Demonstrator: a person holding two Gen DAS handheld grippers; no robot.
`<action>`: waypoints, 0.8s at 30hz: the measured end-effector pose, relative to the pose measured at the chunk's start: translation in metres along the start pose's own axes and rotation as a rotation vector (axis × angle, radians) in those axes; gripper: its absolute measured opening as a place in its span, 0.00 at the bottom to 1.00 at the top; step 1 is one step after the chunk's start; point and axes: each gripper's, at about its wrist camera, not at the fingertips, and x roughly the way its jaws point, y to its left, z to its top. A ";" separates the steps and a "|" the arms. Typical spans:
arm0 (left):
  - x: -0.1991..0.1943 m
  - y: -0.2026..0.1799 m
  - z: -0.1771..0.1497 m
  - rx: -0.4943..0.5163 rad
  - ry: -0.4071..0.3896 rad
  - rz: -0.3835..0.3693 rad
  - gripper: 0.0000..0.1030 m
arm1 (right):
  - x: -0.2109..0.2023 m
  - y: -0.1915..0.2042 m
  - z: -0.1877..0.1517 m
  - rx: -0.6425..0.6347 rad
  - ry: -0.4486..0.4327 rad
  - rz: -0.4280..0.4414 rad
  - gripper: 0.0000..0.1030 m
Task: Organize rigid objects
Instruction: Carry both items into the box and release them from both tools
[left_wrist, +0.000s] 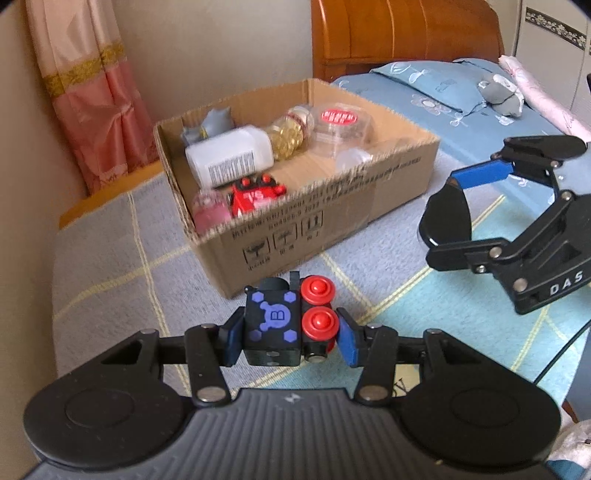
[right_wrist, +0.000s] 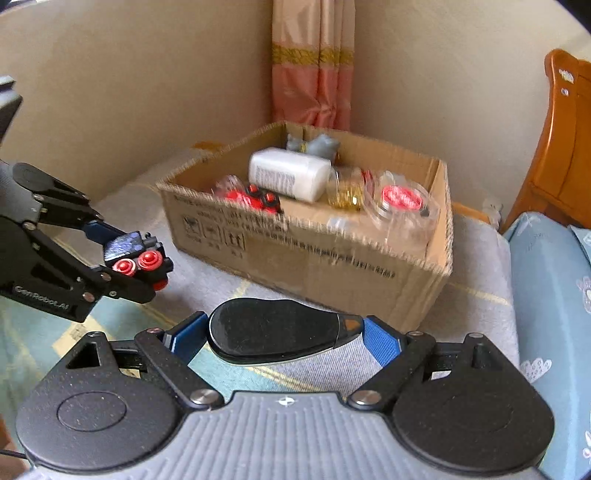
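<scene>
Nearest the left wrist camera, the left gripper (left_wrist: 290, 334) has its jaws closed on a black toy train (left_wrist: 286, 325) with red wheels, held above the striped blanket (left_wrist: 110, 266). Beside it, the right gripper (right_wrist: 284, 332) clamps a flat black oval object (right_wrist: 273, 328), perhaps a computer mouse. Each piece should probably travel over the near wall of the cardboard box (left_wrist: 332, 221) before release, and go down in the free floor area. Inside the box lie a white bottle (left_wrist: 229, 157), a red toy vehicle (left_wrist: 255, 195), a golden jar (left_wrist: 290, 134), clear lidded tubs and a grey figure.
</scene>
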 end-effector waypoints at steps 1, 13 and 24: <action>-0.004 0.000 0.004 0.003 -0.004 -0.001 0.47 | -0.006 0.000 0.003 -0.005 -0.011 0.005 0.90; -0.016 -0.005 0.072 0.088 -0.103 0.002 0.47 | -0.039 -0.015 0.038 -0.017 -0.109 0.013 0.90; 0.025 0.010 0.137 0.086 -0.102 0.026 0.47 | -0.008 -0.042 0.075 -0.010 -0.105 -0.017 0.90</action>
